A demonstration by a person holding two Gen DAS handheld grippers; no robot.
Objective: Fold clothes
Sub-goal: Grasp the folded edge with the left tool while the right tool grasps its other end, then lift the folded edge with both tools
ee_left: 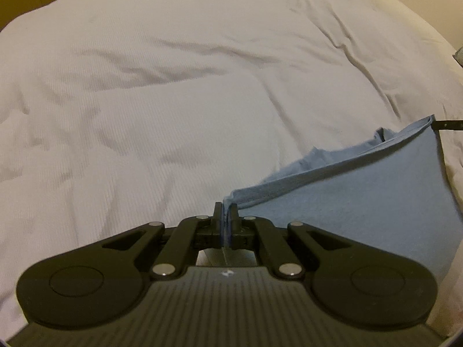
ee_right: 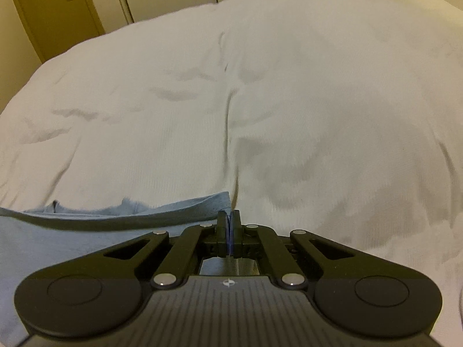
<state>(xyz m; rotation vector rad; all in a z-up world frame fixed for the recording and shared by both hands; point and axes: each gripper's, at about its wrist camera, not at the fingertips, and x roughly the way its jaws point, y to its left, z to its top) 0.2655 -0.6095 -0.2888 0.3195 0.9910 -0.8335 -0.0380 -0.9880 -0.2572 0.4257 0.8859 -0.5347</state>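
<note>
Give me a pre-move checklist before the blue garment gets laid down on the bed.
1. Left tool shut on the blue garment: ok.
2. Right tool shut on the same garment: ok.
3. Hem between the two tools taut: not ok, it sags slightly.
4. White duvet ahead free of other items: ok.
5. Duvet smooth: not ok, wrinkled.
6. Garment's lower end hanging untwisted: cannot tell.

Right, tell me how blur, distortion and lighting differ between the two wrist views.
Left wrist: sharp, warm dim light, fisheye bowing the white duvet; blue garment crisp. Right wrist: duvet smeared by motion blur, soft shadows, same bowing, dark corners.
</note>
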